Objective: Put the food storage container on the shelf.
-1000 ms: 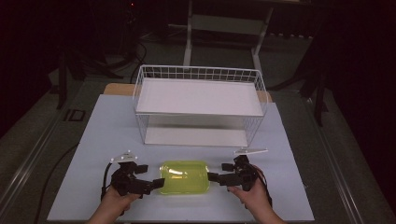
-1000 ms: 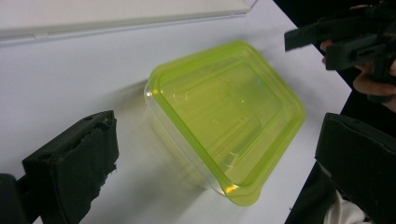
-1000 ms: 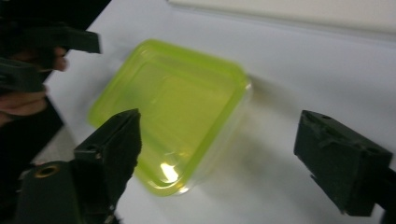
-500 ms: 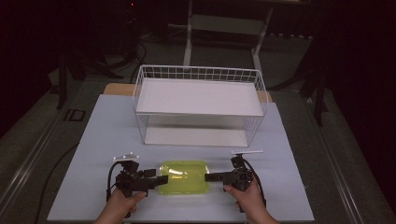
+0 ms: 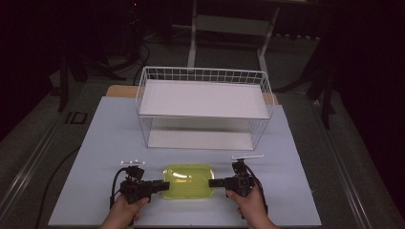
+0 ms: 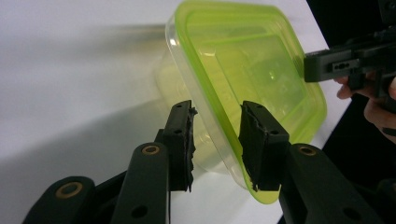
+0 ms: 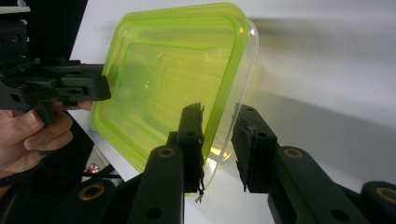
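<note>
Landmark: white wire basket with a flat white panel across its top, standing toward the far side of the pale counter.
Box: translucent yellow-green plastic food box with a green-rimmed lid, lying on the counter just in front of the basket, near the person's edge, well apart from the wire.
Box contents: nothing visible through the lid or the clear wall in either gripper view.
Basket contents: nothing visible on the panel or under it.
Left tongs: at the box's left end, jaws parted and straddling the lid rim; contact with the plastic likely, firm clamping not certain.
Right tongs: at the box's right end, jaws parted around the rim and the clear wall beneath it, close on both sides; full pinch not evident.
Done: both tongs brought to opposite ends of the box, rim between each pair of jaws.
Left, by judgement: closing firmly on both ends, lifting level, carrying forward to the basket, probably onto or under its panel.
Risk: thin slick rim, possible slip or tilt if one side grips later than the other.
</note>
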